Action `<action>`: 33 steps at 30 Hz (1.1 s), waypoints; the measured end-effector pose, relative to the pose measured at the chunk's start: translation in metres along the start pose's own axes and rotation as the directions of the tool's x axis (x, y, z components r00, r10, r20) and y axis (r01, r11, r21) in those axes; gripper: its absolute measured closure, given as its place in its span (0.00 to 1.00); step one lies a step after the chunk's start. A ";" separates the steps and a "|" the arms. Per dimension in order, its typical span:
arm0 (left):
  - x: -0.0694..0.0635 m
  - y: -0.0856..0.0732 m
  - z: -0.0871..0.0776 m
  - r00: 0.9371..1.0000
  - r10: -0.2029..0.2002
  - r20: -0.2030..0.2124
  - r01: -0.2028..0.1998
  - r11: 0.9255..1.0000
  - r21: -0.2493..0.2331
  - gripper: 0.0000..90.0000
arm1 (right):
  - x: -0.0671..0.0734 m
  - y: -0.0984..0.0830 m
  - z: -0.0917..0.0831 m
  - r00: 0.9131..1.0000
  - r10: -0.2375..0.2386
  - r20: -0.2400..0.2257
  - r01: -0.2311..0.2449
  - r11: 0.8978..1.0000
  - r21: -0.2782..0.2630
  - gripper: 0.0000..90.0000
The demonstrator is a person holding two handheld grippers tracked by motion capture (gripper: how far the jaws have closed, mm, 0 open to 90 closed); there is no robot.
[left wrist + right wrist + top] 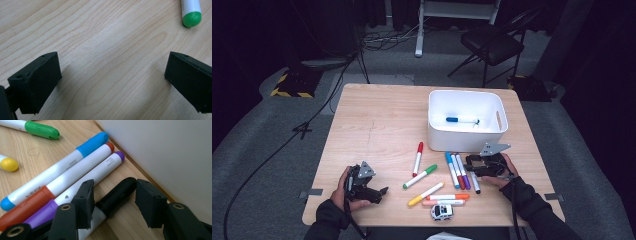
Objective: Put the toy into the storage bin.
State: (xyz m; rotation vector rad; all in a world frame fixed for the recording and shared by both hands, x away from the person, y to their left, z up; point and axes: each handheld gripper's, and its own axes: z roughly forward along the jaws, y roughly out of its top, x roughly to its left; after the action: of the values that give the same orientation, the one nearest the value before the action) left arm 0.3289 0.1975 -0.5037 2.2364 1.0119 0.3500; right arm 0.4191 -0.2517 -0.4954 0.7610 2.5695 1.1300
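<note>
My right gripper (pixel 471 167) (pixel 114 183) sits low at the table's right, just in front of the white bin (pixel 467 142) (pixel 162 152). Its jaws straddle the black marker (pixel 117 193) (pixel 475 182); one jaw lies against the barrel, while a gap shows at the other, so it is open. Beside the black marker lie a purple marker (pixel 100 172), an orange-red one (pixel 75 176) and a blue one (pixel 62 167). At the front left, my left gripper (pixel 379 195) (pixel 112 55) rests open over bare wood, holding nothing. A green marker's end (pixel 191 18) lies just beyond it.
A blue marker (pixel 462 120) lies inside the bin. Red (pixel 417 159), green (pixel 420 176), yellow (pixel 426 194) and orange (pixel 448 197) markers are scattered mid-table, with a small white toy car (pixel 442 211) near the front edge. A folding chair (pixel 492 45) stands beyond the table.
</note>
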 end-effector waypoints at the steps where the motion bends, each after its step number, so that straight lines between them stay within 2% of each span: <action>1: 0.000 0.000 0.000 1.000 0.000 0.000 0.000 1.000 0.000 0.01 | 0.000 -0.001 0.000 1.000 0.007 -0.002 -0.007 1.000 0.004 0.62; 8: 0.000 0.000 0.000 1.000 0.002 -0.003 -0.002 1.000 0.000 0.01 | -0.003 -0.004 -0.003 1.000 -0.011 -0.024 0.011 1.000 0.006 0.73; 11: 0.000 0.000 0.000 1.000 0.001 0.000 -0.001 1.000 0.000 0.01 | -0.006 -0.006 -0.007 0.999 -0.028 -0.032 0.028 1.000 0.015 0.82; 19: 0.000 0.000 0.000 1.000 0.001 -0.003 -0.001 1.000 -0.002 0.01 | -0.002 -0.005 -0.008 0.998 -0.052 -0.044 0.053 0.998 0.027 0.83; 27: 0.000 0.000 0.000 1.000 0.002 -0.003 -0.002 1.000 -0.002 0.01 | -0.004 -0.006 -0.010 0.994 -0.077 -0.077 0.080 0.996 0.033 0.83; 29: 0.000 0.000 0.000 1.000 0.000 -0.001 0.000 1.000 -0.002 0.01 | -0.005 -0.006 -0.011 0.993 -0.090 -0.082 0.092 0.996 0.022 0.83; 31: 0.000 0.000 0.000 1.000 0.002 -0.003 -0.002 1.000 -0.002 0.01 | -0.004 -0.006 -0.012 0.994 -0.065 -0.088 0.066 0.998 0.008 0.83; 32: 0.000 0.000 0.000 1.000 0.000 -0.001 0.000 1.000 -0.002 0.01 | -0.006 -0.006 -0.012 0.993 -0.083 -0.088 0.082 0.997 -0.009 0.83; 33: 0.000 0.000 0.000 1.000 0.000 -0.001 0.000 1.000 -0.002 0.01 | -0.006 -0.006 -0.013 0.994 -0.071 -0.089 0.070 0.997 -0.010 0.83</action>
State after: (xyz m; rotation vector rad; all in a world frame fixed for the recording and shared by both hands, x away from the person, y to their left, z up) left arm 0.3289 0.1974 -0.5038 2.2352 1.0116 0.3521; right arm 0.4165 -0.2666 -0.4909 0.6268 2.6410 1.1760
